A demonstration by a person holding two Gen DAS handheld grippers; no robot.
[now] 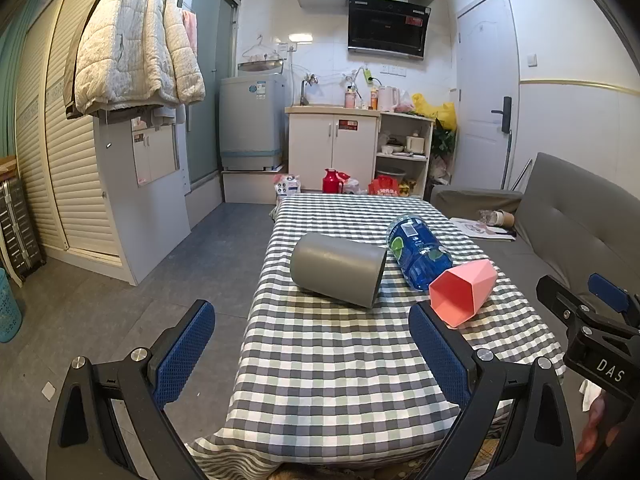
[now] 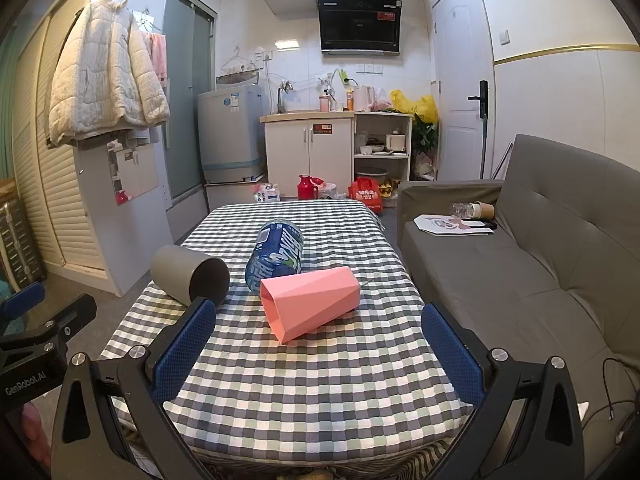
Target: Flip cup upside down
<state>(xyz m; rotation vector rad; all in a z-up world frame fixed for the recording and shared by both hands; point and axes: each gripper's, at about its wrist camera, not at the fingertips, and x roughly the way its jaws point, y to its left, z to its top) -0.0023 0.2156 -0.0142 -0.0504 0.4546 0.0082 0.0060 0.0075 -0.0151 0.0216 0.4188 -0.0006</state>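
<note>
A grey cup (image 1: 338, 274) lies on its side on the checkered table (image 1: 340, 368), mouth toward the right; it also shows in the right wrist view (image 2: 188, 274). A pink faceted cup (image 1: 464, 290) lies on its side near the table's right edge, mouth toward me; it also shows in the right wrist view (image 2: 310, 302). My left gripper (image 1: 312, 354) is open and empty, short of the grey cup. My right gripper (image 2: 318, 354) is open and empty, just short of the pink cup. The right gripper's body shows at the right of the left wrist view (image 1: 592, 320).
A blue water bottle (image 1: 418, 252) lies on its side behind the two cups, also in the right wrist view (image 2: 276, 254). A grey sofa (image 2: 520, 272) stands right of the table. Kitchen cabinets (image 1: 332, 148) and a washing machine (image 1: 252, 120) stand at the back.
</note>
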